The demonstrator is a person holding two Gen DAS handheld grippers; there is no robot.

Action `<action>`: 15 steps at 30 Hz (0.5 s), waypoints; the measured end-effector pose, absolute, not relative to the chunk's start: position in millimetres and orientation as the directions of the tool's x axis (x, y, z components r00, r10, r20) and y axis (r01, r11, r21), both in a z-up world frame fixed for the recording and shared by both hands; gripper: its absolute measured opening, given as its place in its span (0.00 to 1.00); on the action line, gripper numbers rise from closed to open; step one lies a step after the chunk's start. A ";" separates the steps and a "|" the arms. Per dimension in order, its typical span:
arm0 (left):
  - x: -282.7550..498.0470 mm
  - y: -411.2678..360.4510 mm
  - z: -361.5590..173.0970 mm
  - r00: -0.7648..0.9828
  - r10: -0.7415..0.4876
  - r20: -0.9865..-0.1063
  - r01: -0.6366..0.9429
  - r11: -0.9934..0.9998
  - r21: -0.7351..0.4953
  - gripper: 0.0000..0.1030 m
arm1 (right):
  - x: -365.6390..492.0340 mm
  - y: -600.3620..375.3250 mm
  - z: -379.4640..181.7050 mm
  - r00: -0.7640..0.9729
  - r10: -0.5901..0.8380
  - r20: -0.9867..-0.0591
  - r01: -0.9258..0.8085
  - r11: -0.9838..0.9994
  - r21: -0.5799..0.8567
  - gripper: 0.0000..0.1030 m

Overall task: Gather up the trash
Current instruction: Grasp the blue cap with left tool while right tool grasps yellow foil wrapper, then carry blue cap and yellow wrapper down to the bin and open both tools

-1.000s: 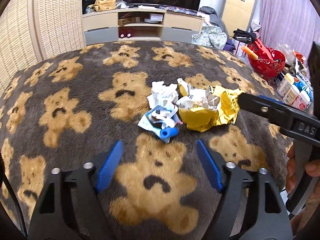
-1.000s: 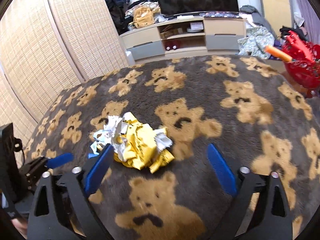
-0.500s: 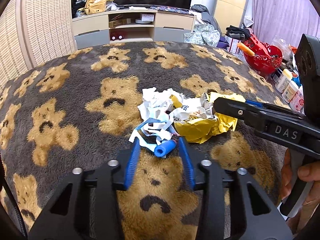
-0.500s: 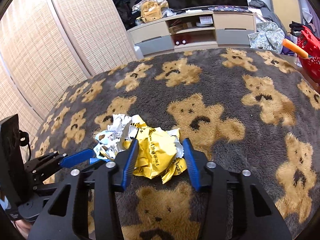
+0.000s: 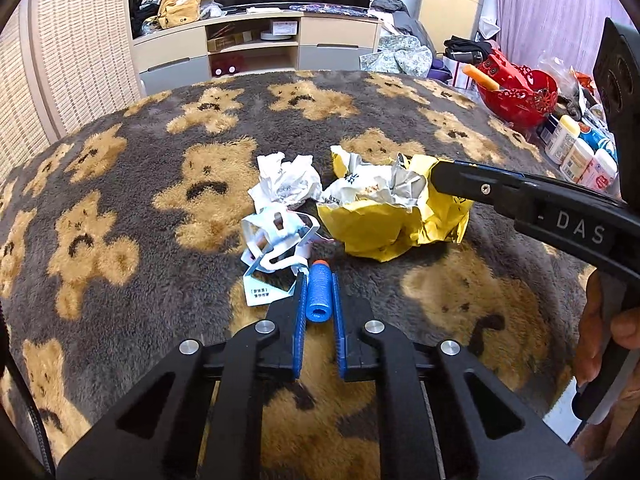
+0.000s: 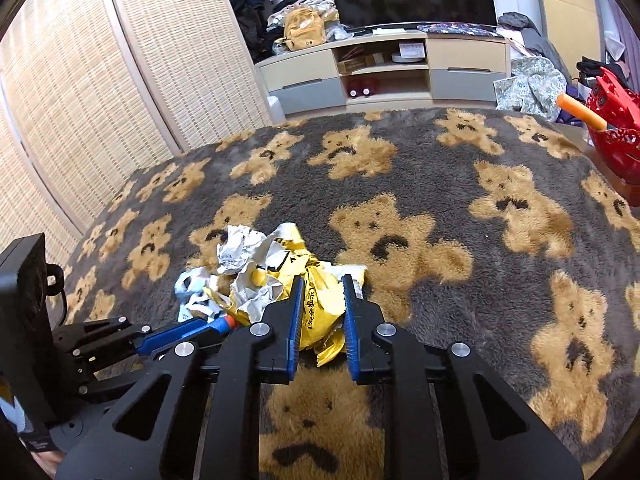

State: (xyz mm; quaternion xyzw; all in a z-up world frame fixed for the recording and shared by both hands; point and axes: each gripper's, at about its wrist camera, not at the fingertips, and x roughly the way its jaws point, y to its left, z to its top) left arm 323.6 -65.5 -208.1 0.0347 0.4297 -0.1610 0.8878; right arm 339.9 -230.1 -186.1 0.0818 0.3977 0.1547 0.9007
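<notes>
A pile of trash lies on the bear-patterned blanket (image 5: 120, 184). My left gripper (image 5: 318, 276) is shut on a blue foam dart (image 5: 318, 298) with an orange tip, at the near edge of the pile. Beside it lie a torn blue-and-white package (image 5: 276, 248) and crumpled white paper (image 5: 286, 184). My right gripper (image 6: 320, 280) is shut on a crumpled yellow wrapper (image 6: 320, 300), which also shows in the left wrist view (image 5: 400, 220) with the right gripper's arm (image 5: 540, 208) reaching in from the right. The left gripper (image 6: 192, 328) shows at lower left in the right wrist view.
A red basket (image 5: 516, 88) with an orange stick and several bottles (image 5: 576, 156) stand off the blanket's right edge. A TV cabinet (image 5: 256, 48) and woven panels (image 6: 100, 80) stand at the back and left. The blanket (image 6: 500, 220) stretches wide to the right.
Both grippers moved forward and closed: the left one onto the blue foam dart, the right one onto the yellow wrapper.
</notes>
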 end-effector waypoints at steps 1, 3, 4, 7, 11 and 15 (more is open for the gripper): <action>320.9 -65.9 -207.0 0.579 -0.256 -0.774 0.316 0.946 -0.076 0.10 | 337.3 -231.0 -184.8 0.636 0.344 -0.690 -0.214 0.939 0.271 0.18; 313.6 -66.5 -203.1 0.584 -0.249 -0.772 0.314 0.947 -0.068 0.10 | 331.2 -232.6 -180.4 0.641 0.343 -0.687 -0.215 0.939 0.268 0.18; 310.6 -66.3 -201.3 0.584 -0.247 -0.773 0.310 0.948 -0.068 0.10 | 327.5 -233.8 -177.8 0.645 0.342 -0.684 -0.215 0.939 0.267 0.18; 298.1 -64.5 -193.0 0.588 -0.252 -0.768 0.302 0.950 -0.080 0.10 | 313.9 -239.1 -167.8 0.656 0.338 -0.675 -0.214 0.941 0.263 0.18; 275.4 -63.9 -181.2 0.592 -0.267 -0.761 0.308 0.947 -0.093 0.10 | 287.6 -244.6 -151.9 0.675 0.302 -0.673 -0.220 0.953 0.207 0.18; 245.2 -64.4 -166.1 0.595 -0.283 -0.752 0.311 0.944 -0.109 0.10 | 252.0 -252.1 -130.7 0.691 0.272 -0.670 -0.235 0.961 0.148 0.18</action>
